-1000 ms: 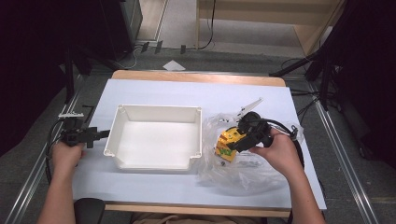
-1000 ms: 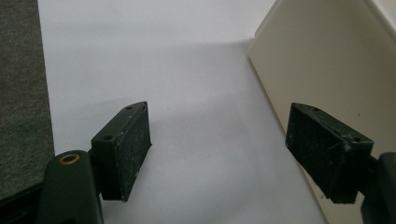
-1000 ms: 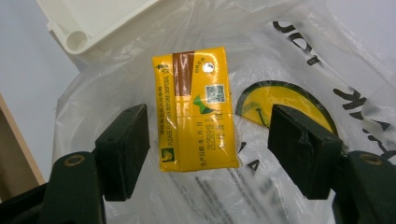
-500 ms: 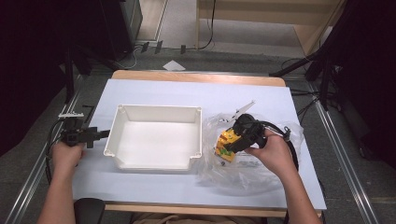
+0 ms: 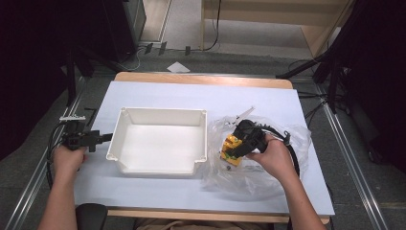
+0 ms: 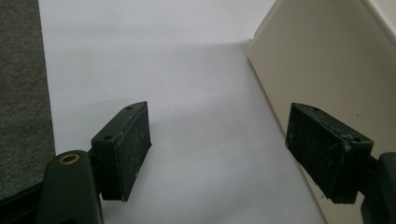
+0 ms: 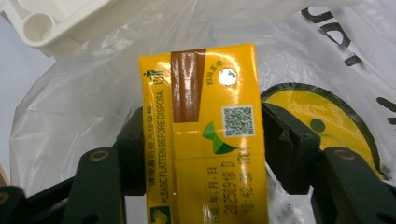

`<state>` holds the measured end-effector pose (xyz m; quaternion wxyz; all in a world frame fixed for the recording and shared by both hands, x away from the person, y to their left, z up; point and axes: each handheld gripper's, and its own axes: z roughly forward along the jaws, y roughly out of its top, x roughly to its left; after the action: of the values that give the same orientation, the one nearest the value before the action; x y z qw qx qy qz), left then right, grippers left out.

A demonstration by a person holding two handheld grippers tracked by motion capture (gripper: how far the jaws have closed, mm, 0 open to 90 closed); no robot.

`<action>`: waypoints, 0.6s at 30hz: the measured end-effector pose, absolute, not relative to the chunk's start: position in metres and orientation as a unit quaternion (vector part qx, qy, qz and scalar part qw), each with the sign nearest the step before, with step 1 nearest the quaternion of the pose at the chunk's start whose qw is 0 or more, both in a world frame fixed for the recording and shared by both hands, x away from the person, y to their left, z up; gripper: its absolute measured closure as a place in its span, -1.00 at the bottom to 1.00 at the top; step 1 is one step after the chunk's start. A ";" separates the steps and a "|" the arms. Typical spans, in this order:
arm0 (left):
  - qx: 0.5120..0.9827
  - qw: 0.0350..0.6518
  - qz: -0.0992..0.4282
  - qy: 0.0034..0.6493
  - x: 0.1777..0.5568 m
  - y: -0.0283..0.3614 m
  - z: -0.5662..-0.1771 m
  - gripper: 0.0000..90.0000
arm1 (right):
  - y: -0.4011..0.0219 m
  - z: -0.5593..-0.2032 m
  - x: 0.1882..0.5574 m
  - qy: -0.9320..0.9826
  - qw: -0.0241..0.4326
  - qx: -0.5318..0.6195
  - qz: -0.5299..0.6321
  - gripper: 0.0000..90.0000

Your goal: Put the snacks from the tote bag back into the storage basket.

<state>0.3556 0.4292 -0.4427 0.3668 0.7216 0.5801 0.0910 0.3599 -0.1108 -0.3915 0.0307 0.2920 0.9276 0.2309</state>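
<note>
A yellow drink carton (image 7: 210, 130) with a brown stripe and a QR code sits between the jaws of my right gripper (image 7: 205, 140), which is shut on it. In the high view that carton (image 5: 231, 145) is held over a clear plastic bag (image 5: 268, 163), right of the white tray (image 5: 158, 115). My right gripper (image 5: 237, 143) points left toward the tray. My left gripper (image 5: 106, 138) stands open just off the tray's left wall. In the left gripper view its jaws hover over the white table with nothing between them, and the tray wall (image 6: 322, 70) is at the right.
The plastic bag (image 7: 327, 56) with yellow and black print lies crumpled under the carton, and a corner of the tray (image 7: 51, 23) is at the upper left. Cables trail from both grippers. Dark floor (image 6: 21, 93) borders the table's left edge.
My right gripper has slid a little left and nearer with the carton, toward the tray's right wall. The left gripper has stayed put.
</note>
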 end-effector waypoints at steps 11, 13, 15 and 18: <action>0.723 0.365 0.091 0.579 0.356 0.428 -0.443 -0.48 | -0.105 -0.399 0.357 0.934 0.048 0.280 0.217 0.12; 0.724 0.365 0.090 0.579 0.356 0.428 -0.443 -0.48 | -0.106 -0.399 0.358 0.933 0.045 0.280 0.219 0.12; 0.723 0.365 0.091 0.579 0.356 0.428 -0.443 -0.48 | -0.106 -0.399 0.359 0.933 0.042 0.280 0.221 0.13; 0.722 0.366 0.091 0.580 0.356 0.429 -0.443 -0.48 | -0.106 -0.399 0.359 0.934 0.046 0.276 0.221 0.15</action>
<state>0.3557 0.4285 -0.4428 0.3663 0.7220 0.5799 0.0914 0.3586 -0.1062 -0.3991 0.0460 0.2764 0.9342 0.2206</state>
